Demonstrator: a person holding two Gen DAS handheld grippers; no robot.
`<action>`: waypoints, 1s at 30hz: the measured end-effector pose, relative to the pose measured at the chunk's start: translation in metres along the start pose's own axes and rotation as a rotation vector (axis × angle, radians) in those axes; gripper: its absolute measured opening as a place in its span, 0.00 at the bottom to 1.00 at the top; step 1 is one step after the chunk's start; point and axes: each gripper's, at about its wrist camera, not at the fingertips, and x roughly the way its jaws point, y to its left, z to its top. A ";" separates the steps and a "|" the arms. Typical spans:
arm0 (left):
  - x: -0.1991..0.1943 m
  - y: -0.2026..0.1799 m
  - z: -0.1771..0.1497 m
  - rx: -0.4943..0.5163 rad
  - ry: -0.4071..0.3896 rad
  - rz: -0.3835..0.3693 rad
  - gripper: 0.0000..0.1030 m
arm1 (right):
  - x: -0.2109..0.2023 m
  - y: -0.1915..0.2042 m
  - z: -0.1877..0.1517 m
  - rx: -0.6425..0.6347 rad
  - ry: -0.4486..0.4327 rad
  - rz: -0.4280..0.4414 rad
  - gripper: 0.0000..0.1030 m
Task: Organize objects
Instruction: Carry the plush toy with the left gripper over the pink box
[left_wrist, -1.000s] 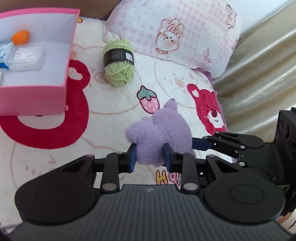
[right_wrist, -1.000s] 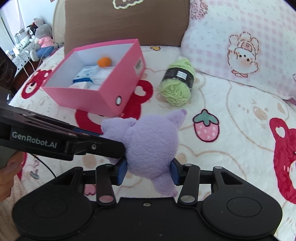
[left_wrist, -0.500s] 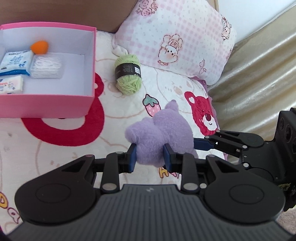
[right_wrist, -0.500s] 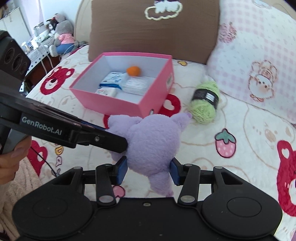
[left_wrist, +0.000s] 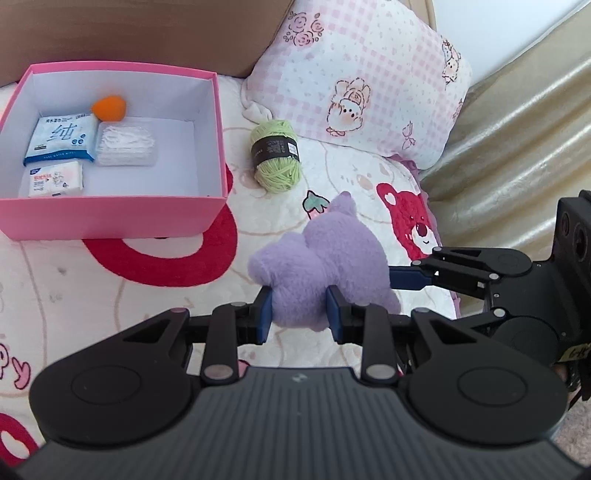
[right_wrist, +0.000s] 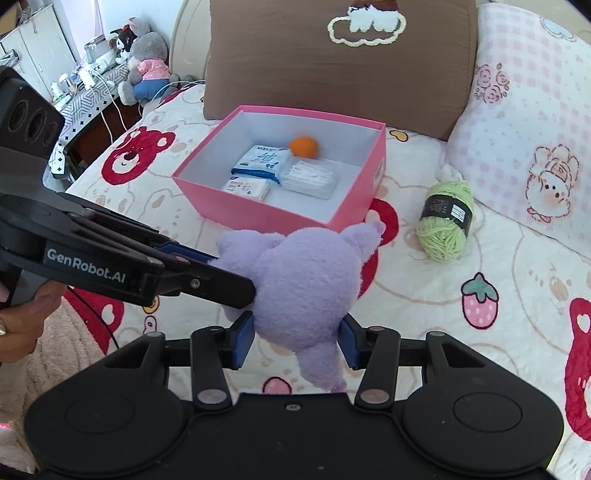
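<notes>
Over on the left of the bed, the pink box sits open near the brown cushion, its mouth up so things can be dropped straight in. I count four things in it: one orange ball in the far corner, one blue-and-white tissue pack, one smaller wipes pack, and one clear packet of white pads. They lie flat along one side of the floor, which leaves the other side bare, probably room for what is yet to go in.

Just right of the box lies a single ball of green yarn, on the bedspread and close to the pink checked pillow, apart from both tools.

Then the one purple plush toy, lifted off the bed near the box's corner. The left gripper pinches a narrow fold of it between its blue pads, and the right gripper, opened wider, clamps the toy's body. Two holds on one soft toy looks like a way to stop it flopping on the way to the box, or a handover; I can't say which.

Far off, two stuffed animals sit on a side table.
</notes>
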 end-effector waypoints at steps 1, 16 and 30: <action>-0.002 0.002 0.000 0.000 -0.002 -0.003 0.28 | 0.000 0.003 0.002 -0.002 0.001 0.001 0.53; -0.033 0.046 0.024 0.008 -0.076 -0.015 0.28 | 0.009 0.030 0.044 -0.052 -0.062 0.007 0.48; -0.032 0.097 0.077 -0.051 -0.077 -0.005 0.28 | 0.038 0.045 0.099 -0.092 -0.113 -0.024 0.48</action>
